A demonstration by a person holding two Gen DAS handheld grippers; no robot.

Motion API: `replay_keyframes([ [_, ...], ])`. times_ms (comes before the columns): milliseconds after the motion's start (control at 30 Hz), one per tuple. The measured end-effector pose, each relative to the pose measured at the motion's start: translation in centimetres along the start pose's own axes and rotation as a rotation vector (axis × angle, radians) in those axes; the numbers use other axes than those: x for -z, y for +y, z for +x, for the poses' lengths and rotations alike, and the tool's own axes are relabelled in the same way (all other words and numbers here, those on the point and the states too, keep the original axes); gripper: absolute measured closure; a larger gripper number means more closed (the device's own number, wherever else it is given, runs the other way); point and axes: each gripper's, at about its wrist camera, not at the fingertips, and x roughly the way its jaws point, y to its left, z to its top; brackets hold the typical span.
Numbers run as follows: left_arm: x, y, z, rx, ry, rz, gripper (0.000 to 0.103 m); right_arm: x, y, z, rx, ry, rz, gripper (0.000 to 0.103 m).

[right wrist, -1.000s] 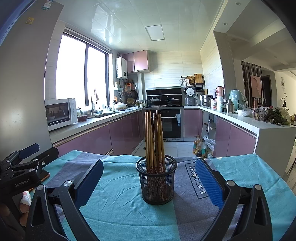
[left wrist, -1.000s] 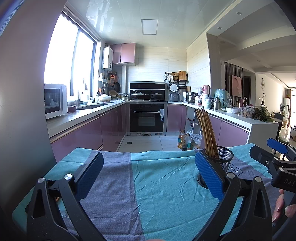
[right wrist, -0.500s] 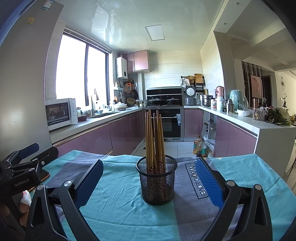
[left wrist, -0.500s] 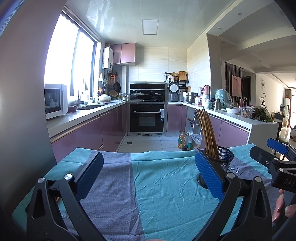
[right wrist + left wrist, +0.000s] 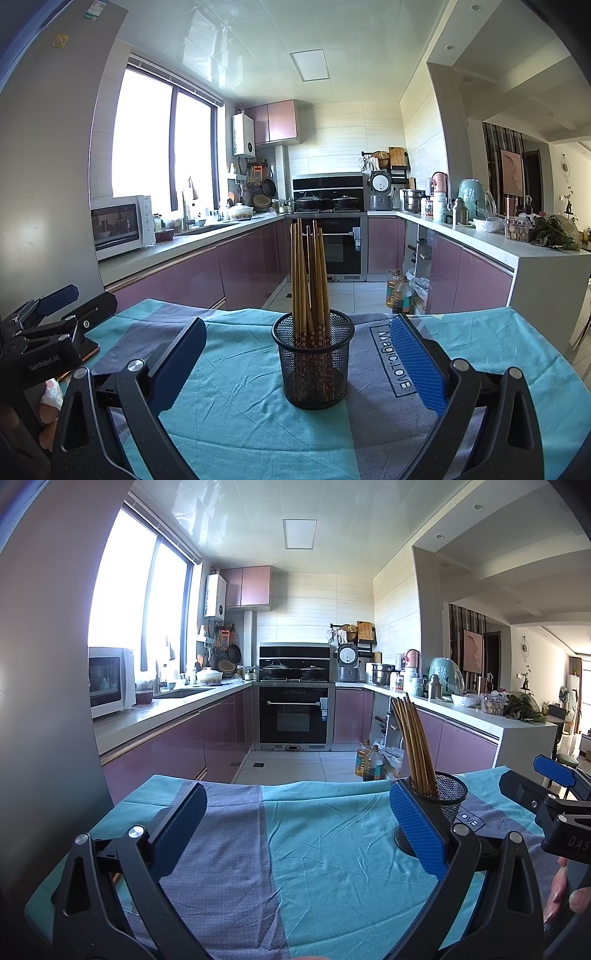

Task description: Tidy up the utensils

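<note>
Teal cloth lettering reads "Magic.LOVE".

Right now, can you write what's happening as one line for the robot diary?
left gripper: open, empty | right gripper: open, facing mesh cup | chopsticks: standing in cup | cup: on tablecloth

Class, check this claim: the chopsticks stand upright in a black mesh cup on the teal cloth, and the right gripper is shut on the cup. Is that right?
One detail is wrong. The right gripper is open, its jaws wide apart on either side of the black mesh cup without touching it, as the right wrist view shows. The chopsticks do stand upright in it on the teal cloth.
</note>
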Motion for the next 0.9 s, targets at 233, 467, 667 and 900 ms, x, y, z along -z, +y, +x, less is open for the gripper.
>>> replay_keyframes([
  [233, -0.02, -0.03, 0.0, 0.001, 0.001, 0.001, 0.006, 0.06, -0.01, -0.08, 0.001, -0.001, -0.001, 0.007],
  [467, 0.01, -0.07, 0.01, 0.001, 0.001, 0.0, 0.006, 0.05, 0.01, -0.07, 0.002, -0.001, 0.001, 0.007],
  [667, -0.01, -0.05, 0.02, 0.002, 0.002, 0.0, 0.006, 0.14, 0.01, 0.01, 0.0, 0.0, 0.002, 0.007],
  [900, 0.01, -0.03, 0.07, 0.004, 0.002, 0.0, 0.006, 0.29, -0.09, 0.0, -0.001, 0.002, 0.005, 0.007],
])
